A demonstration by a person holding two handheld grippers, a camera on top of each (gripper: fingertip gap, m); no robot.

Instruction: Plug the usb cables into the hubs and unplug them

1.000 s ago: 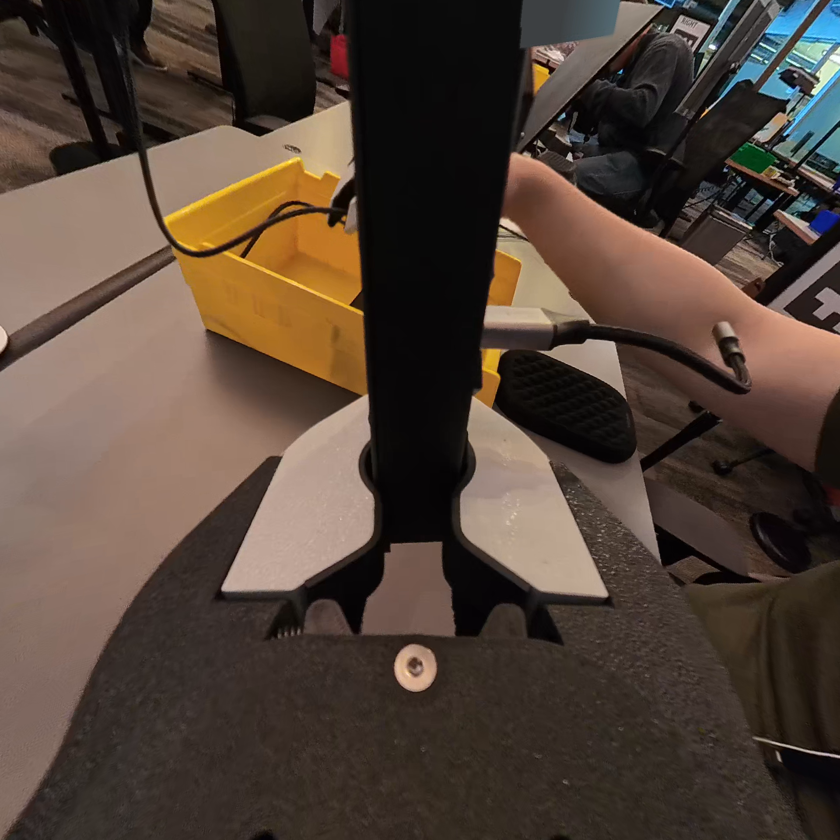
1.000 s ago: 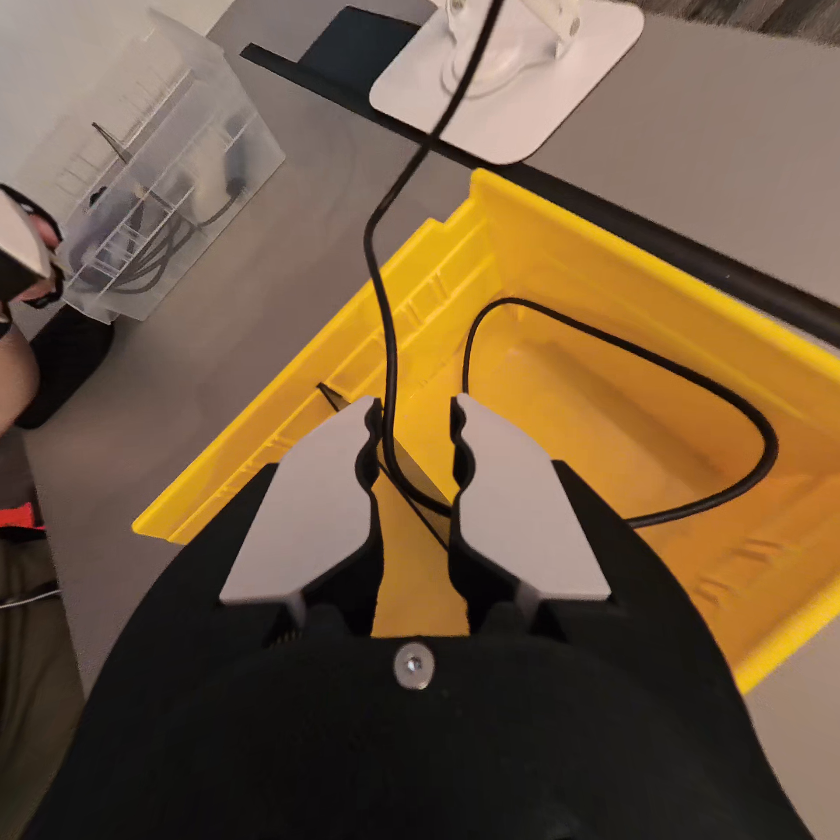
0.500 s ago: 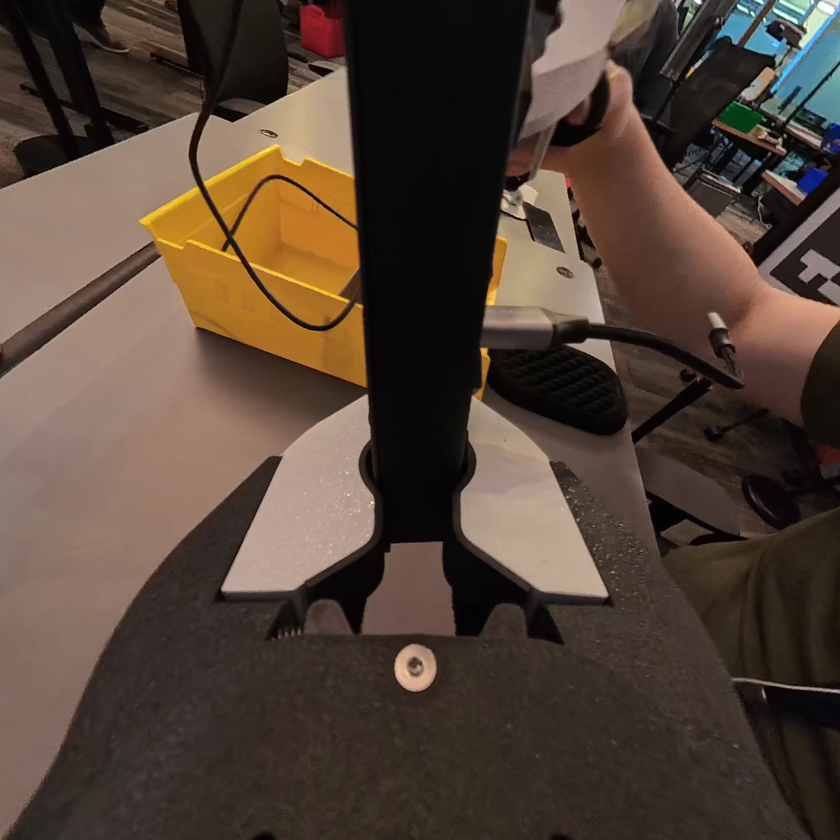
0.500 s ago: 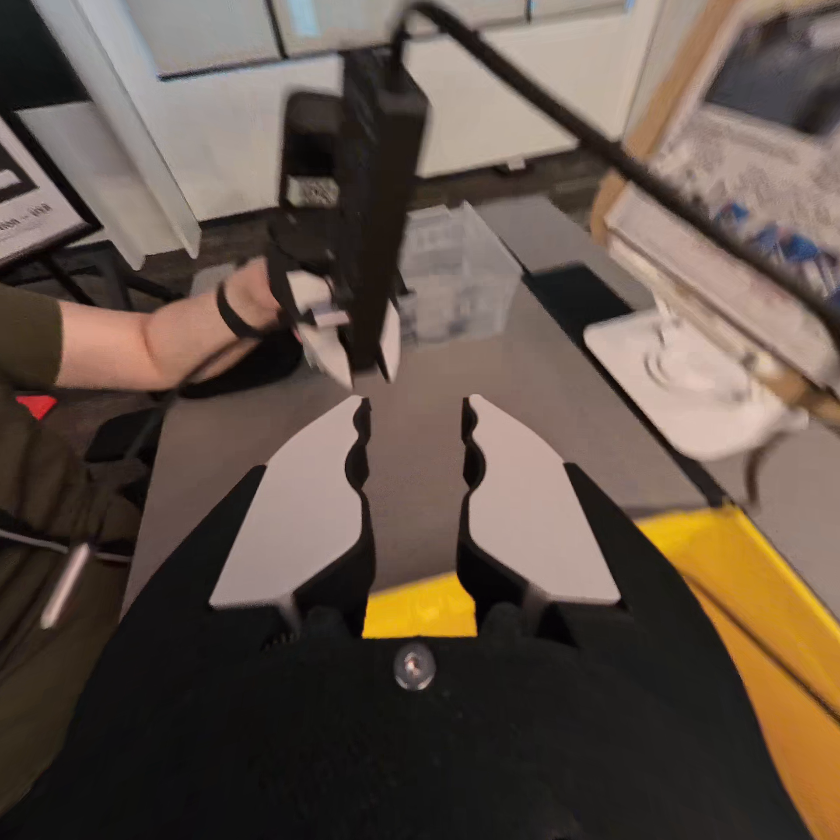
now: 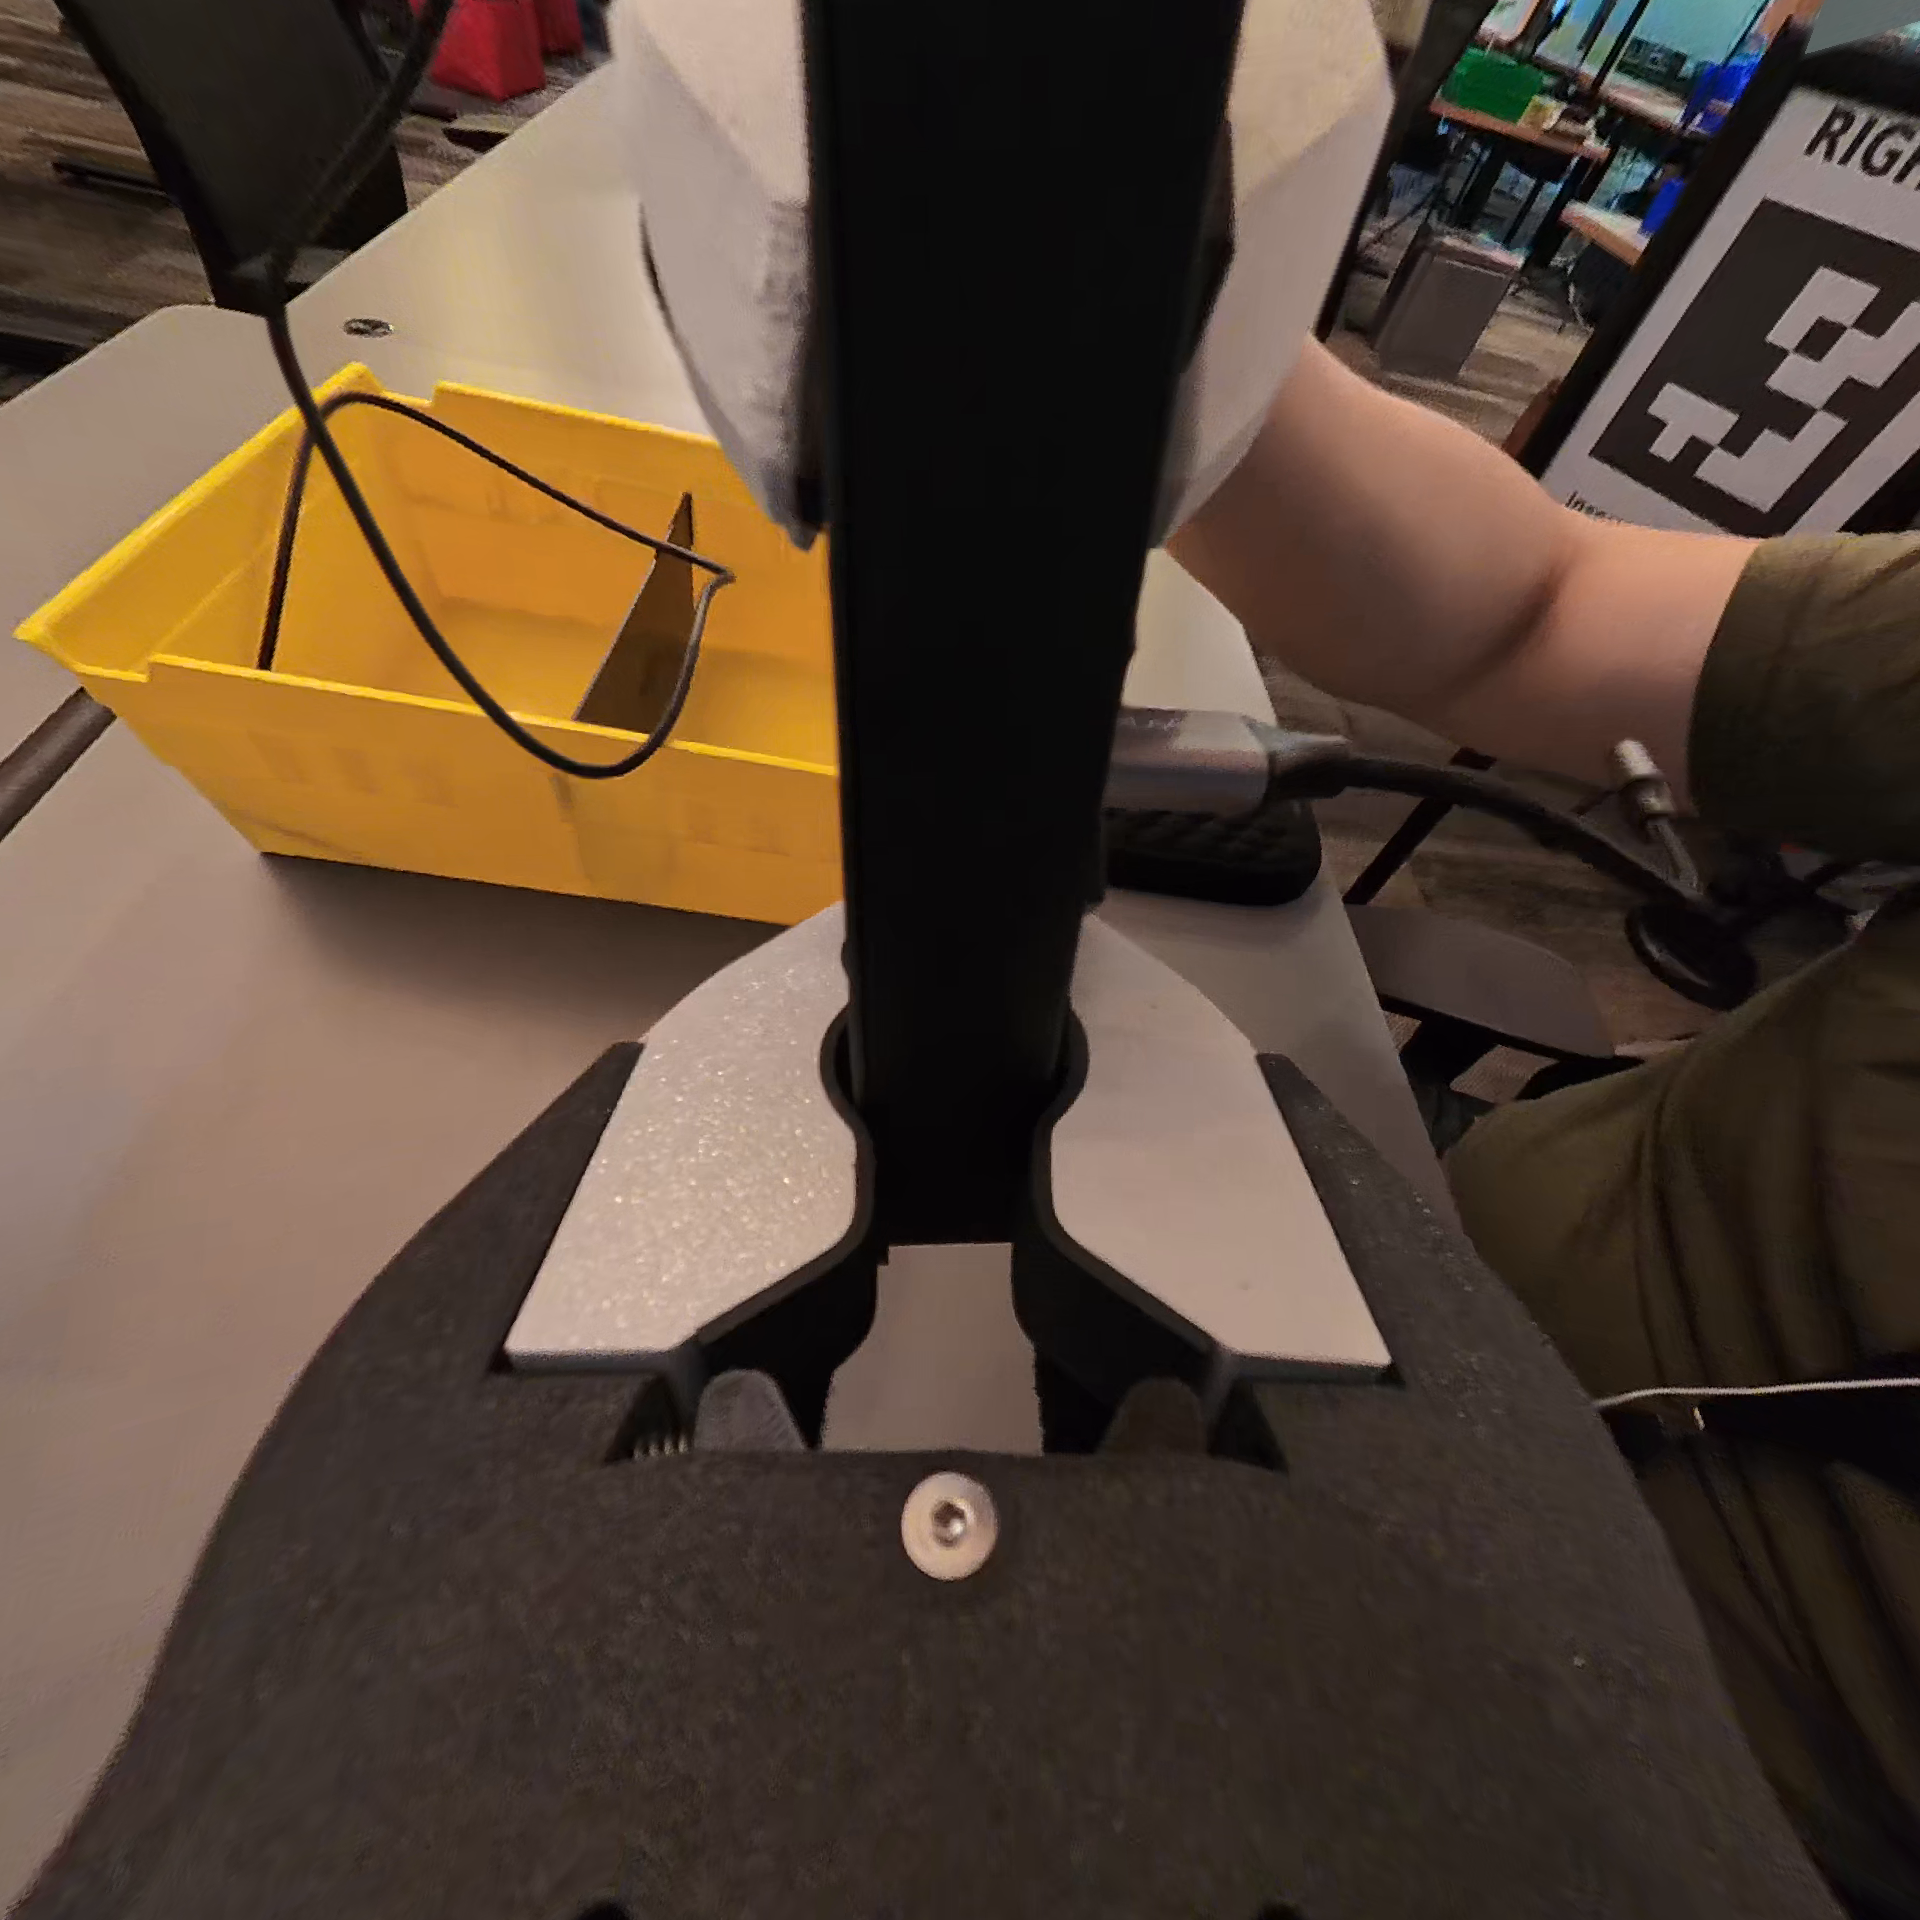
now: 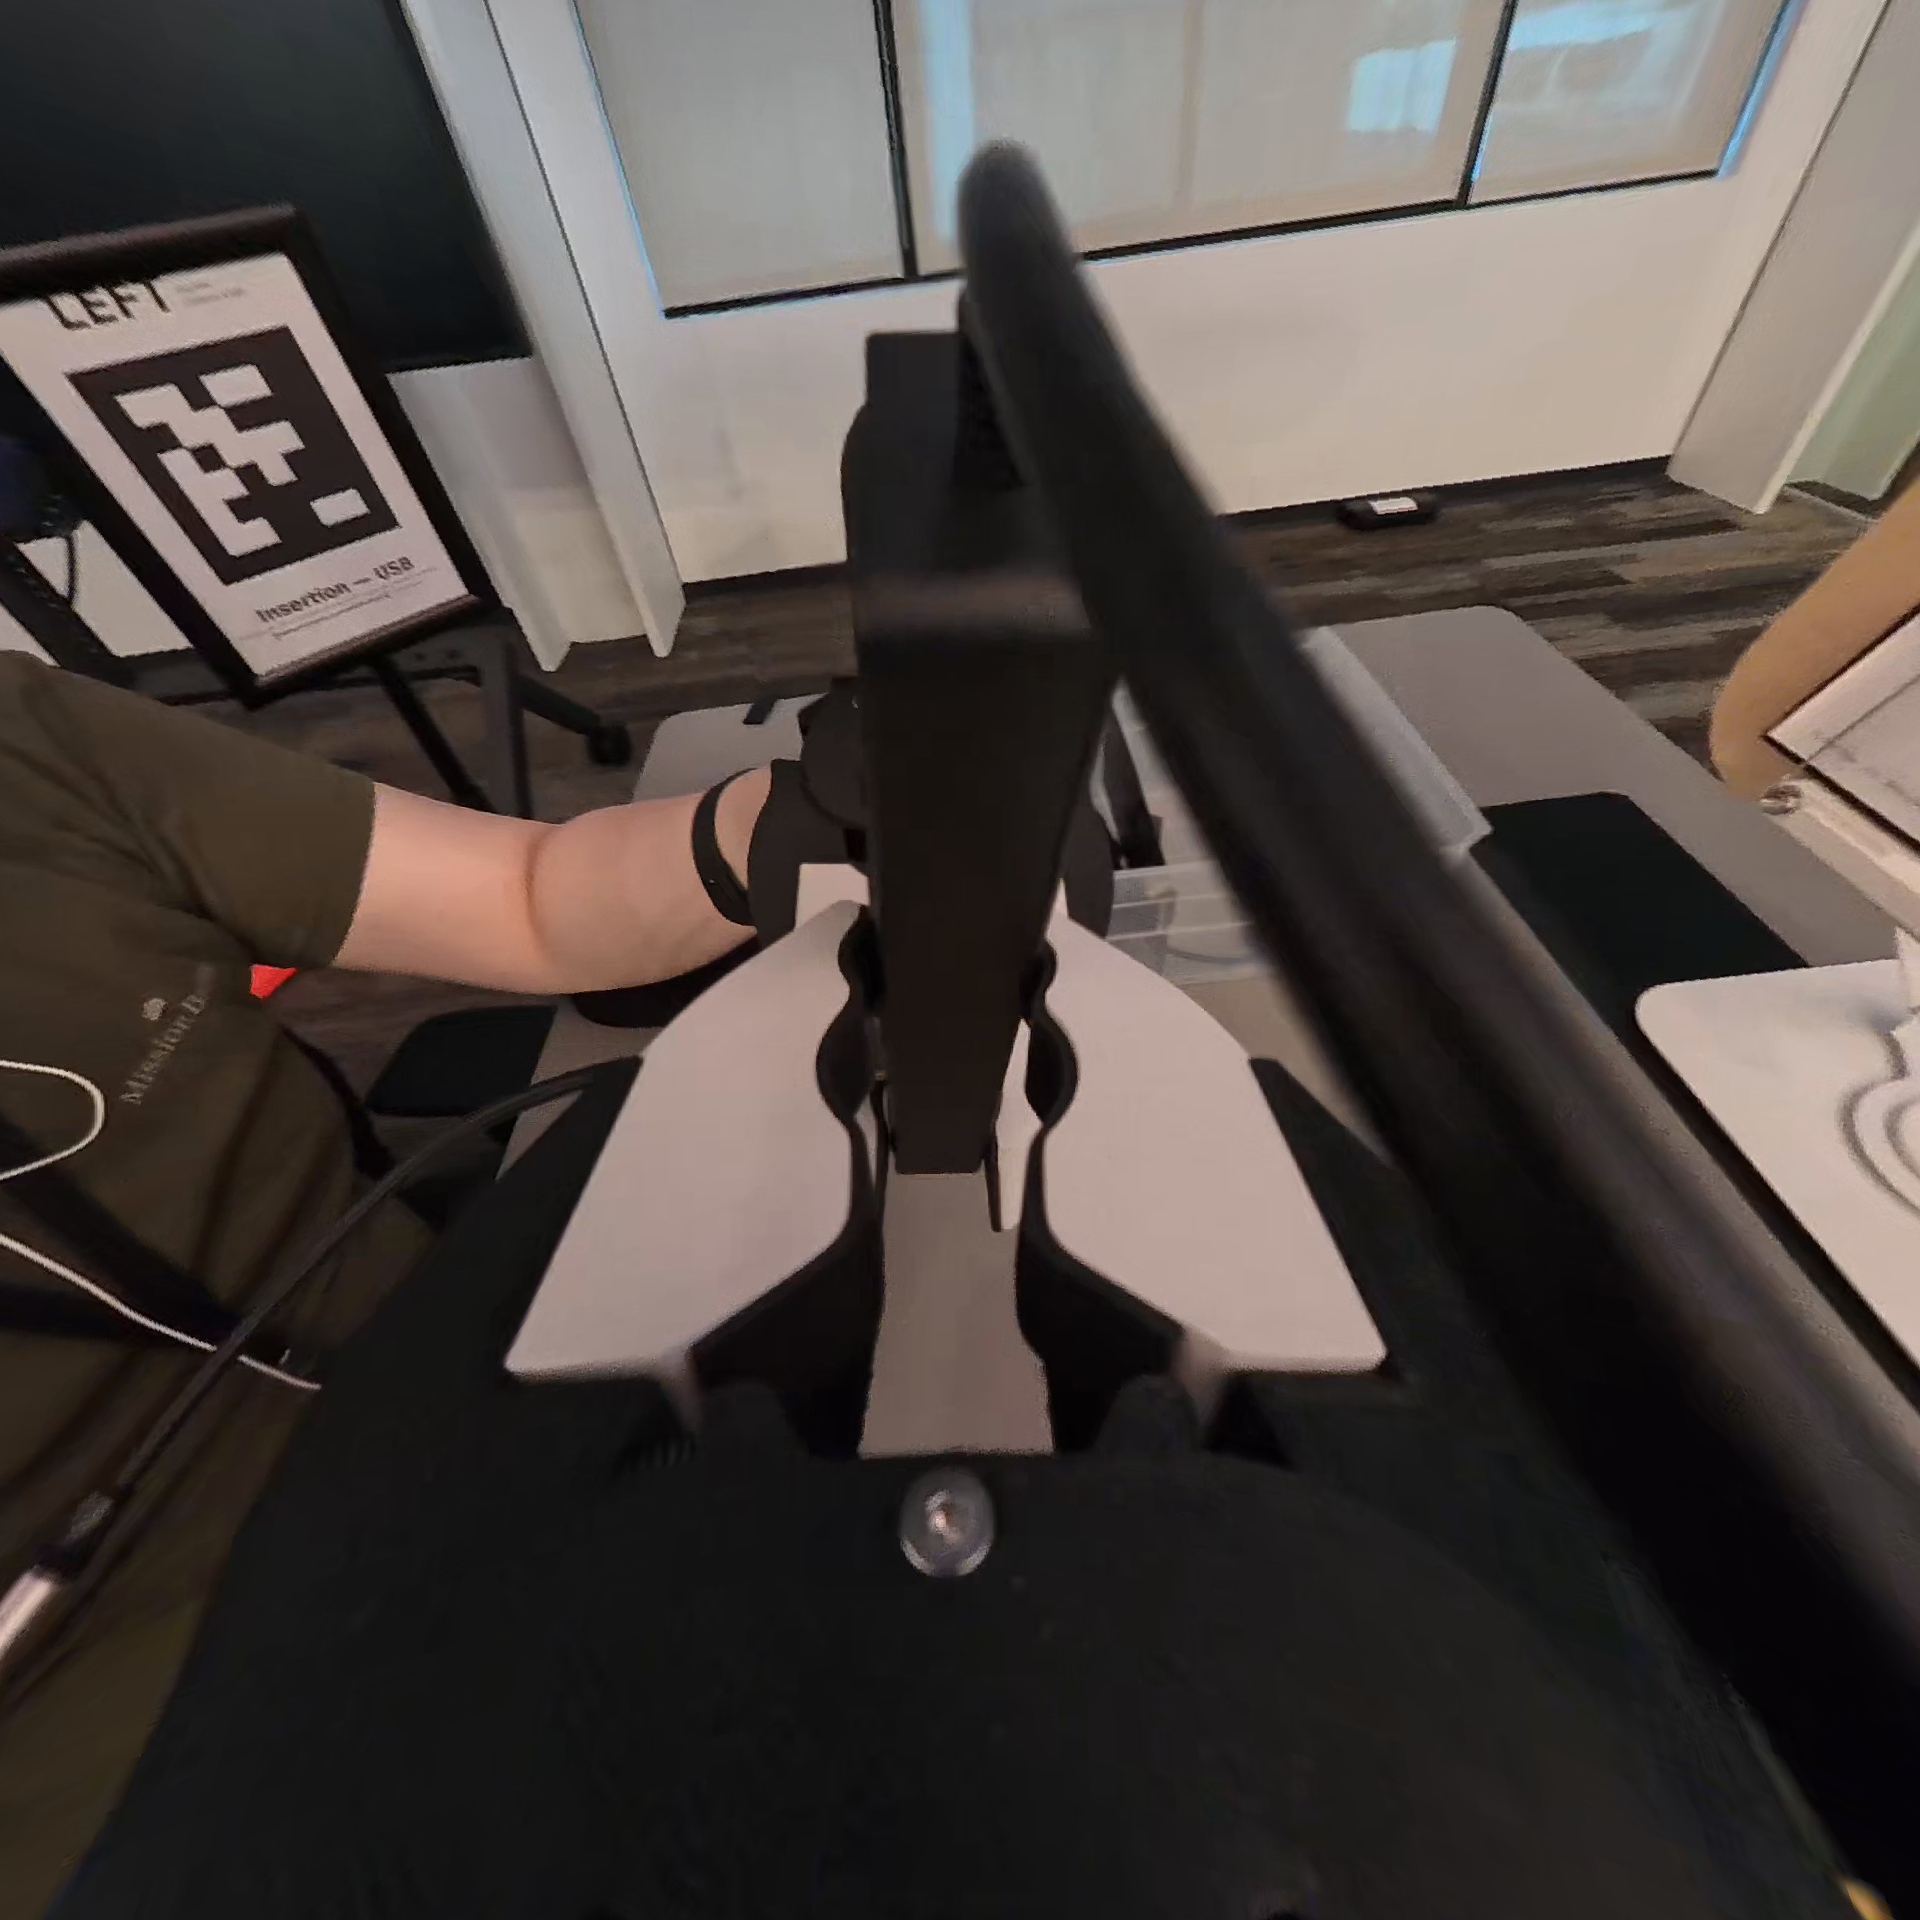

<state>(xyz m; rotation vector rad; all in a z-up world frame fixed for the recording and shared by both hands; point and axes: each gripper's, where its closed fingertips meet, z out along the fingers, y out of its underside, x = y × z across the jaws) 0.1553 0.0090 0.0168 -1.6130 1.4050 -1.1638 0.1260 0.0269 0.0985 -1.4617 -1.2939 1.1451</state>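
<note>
A long black hub [image 5: 997,582] stands clamped between the fingers of the left claw [image 5: 961,1049], held upright above the grey bench [image 5: 260,1091]. From the other side, the right claw [image 6: 951,1023] has its fingers pressed against the same hub's far end [image 6: 971,831], so both claws grip one bar, facing each other. A grey-shelled plug [image 5: 1195,764] sits in a port on the hub's side, its thick black cable [image 5: 1538,821] drooping off toward the person's sleeve [image 5: 1808,686]. Behind, a yellow bin [image 5: 416,779] rests on the bench with a thin black wire [image 5: 436,634] looping over its wall; whether that wire is joined to the hub cannot be told. In the right wrist view a thick dark cable [image 6: 1299,779], blurred and close to the lens, crosses the scene.

The danger here looks to be the shared grip. With two claws locked on one stiff bar, any twist or pull by one hand could strain the hub or make it slip from smooth metal fingers. The plugged cable hangs free, and its weight could tug the plug sideways in the port, or catch on the arm when the hub shifts. The thin wire over the bin could drag the bin along the bench if pulled taut. The cable near the right lens could snag that claw.
</note>
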